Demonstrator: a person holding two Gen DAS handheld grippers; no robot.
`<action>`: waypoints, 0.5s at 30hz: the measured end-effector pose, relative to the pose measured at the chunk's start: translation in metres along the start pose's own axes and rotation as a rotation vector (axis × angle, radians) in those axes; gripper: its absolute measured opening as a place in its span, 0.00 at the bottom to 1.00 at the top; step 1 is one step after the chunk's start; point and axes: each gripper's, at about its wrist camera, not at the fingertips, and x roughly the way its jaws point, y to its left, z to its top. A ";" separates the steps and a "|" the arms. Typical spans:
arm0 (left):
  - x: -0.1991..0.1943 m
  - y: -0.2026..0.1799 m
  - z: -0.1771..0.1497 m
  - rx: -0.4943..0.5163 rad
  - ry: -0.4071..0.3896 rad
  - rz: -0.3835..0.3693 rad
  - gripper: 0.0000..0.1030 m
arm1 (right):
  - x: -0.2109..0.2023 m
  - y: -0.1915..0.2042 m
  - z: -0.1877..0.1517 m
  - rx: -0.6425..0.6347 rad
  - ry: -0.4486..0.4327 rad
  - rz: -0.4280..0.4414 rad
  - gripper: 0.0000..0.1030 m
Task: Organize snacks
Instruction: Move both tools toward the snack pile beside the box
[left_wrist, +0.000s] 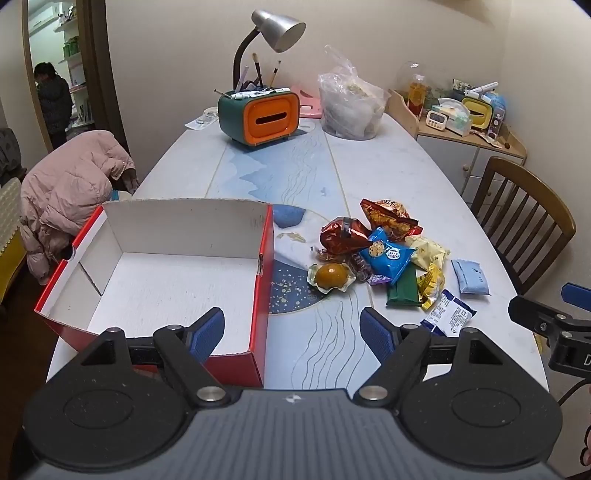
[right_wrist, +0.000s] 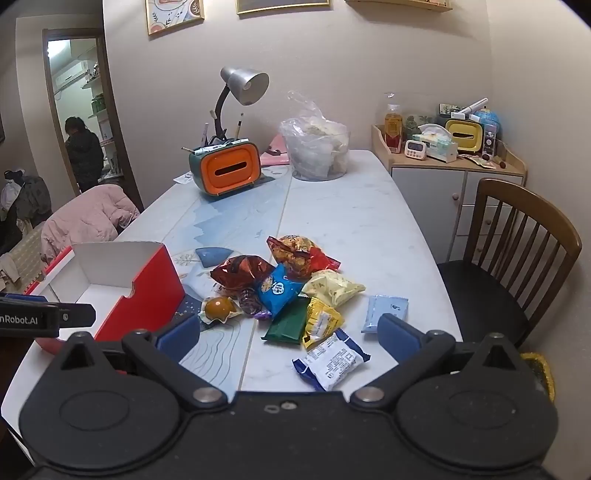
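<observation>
With both my left gripper (left_wrist: 291, 326) and right gripper (right_wrist: 290, 332) jaws spread and empty, nothing is sorted yet: the snacks (right_wrist: 295, 295) lie heaped on the tabletop (right_wrist: 351, 206) right of the empty red box (left_wrist: 177, 266), so next I reach for the near white-and-blue packet (right_wrist: 332, 363).

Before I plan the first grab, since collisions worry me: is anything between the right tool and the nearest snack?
Nothing visible. The white-and-blue packet lies on bare table just ahead of the open right tool, apart from the pile.

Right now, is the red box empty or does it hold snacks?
Empty: the red box shows only its bare white floor; the snacks lie beside it.
</observation>
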 end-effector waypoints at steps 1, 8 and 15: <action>0.000 -0.001 0.000 0.001 -0.003 0.000 0.78 | -0.001 -0.001 0.000 0.003 0.002 0.001 1.00; -0.002 -0.004 0.001 0.001 -0.004 -0.004 0.78 | -0.002 -0.003 -0.001 0.027 -0.003 -0.017 1.00; -0.006 0.000 0.000 -0.010 -0.021 -0.004 0.78 | -0.003 -0.002 -0.003 0.025 -0.016 -0.032 1.00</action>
